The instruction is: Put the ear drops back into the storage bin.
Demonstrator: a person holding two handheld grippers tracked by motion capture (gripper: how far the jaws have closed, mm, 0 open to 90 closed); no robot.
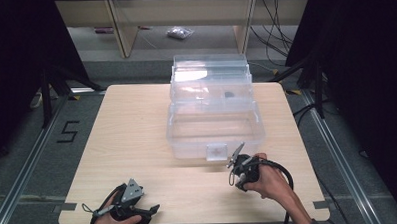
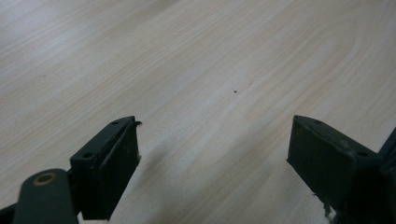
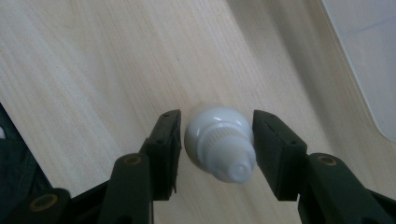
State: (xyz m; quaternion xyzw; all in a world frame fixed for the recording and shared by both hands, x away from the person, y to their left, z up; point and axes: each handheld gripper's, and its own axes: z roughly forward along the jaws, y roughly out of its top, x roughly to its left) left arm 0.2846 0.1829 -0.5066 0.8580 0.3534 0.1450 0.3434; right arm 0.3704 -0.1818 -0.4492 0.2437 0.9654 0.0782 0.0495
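Here the right gripper [image 3: 217, 140] is closing its jaws around a white bottle [image 3: 220, 142], both pads touching its sides, just in front of the clear plastic box [image 1: 214, 109]. The left gripper [image 2: 212, 149] is sitting wide open, well apart from that box.

Light wood-grain table [image 1: 137, 144]; large clear plastic storage box [image 1: 215, 134], lid raised, at far centre. Grey floor [image 1: 32, 148] bears black "5" marking [image 1: 67, 131]. Small crumpled plastic bag [image 1: 179, 32] beyond.

Between the right gripper [image 3: 217, 147] fingers [image 3: 167, 149] the white bottle [image 3: 219, 140] hides its own base, and whether both fingers touch it is unclear
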